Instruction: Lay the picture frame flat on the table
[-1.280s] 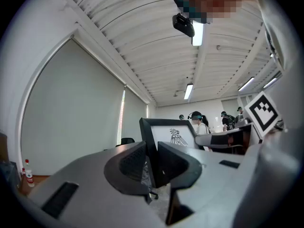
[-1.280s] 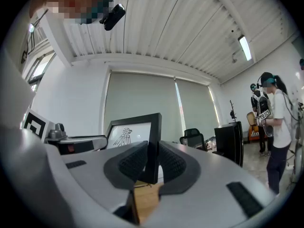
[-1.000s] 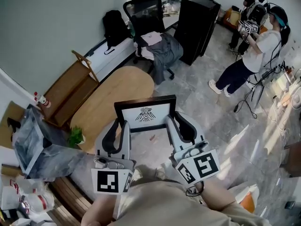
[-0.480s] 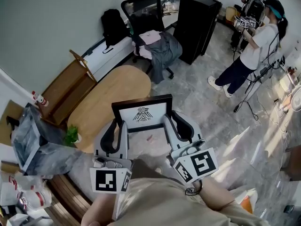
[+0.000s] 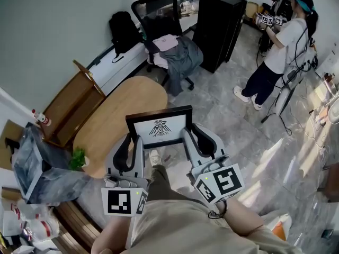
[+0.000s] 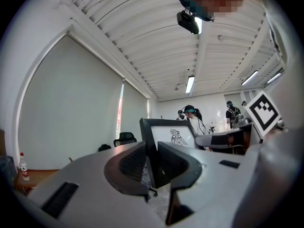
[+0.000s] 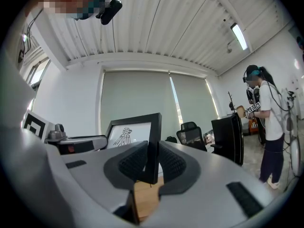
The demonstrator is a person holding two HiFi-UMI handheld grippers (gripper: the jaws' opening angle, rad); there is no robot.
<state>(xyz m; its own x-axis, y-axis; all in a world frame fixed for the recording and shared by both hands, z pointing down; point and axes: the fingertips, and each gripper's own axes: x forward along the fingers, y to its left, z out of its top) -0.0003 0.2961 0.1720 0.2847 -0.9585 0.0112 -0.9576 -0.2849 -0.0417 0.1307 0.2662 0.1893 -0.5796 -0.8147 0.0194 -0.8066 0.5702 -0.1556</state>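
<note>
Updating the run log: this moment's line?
left gripper: shut on picture frame | right gripper: shut on picture frame | pose: upright, not flat

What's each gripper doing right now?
Left gripper: closed on the picture frame's left edge.
Right gripper: closed on the picture frame's right edge.

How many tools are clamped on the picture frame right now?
2. The left tool is shut on the left edge of the black picture frame, which is held upright; the right tool is shut on its right edge. Both grips show plainly.
</note>
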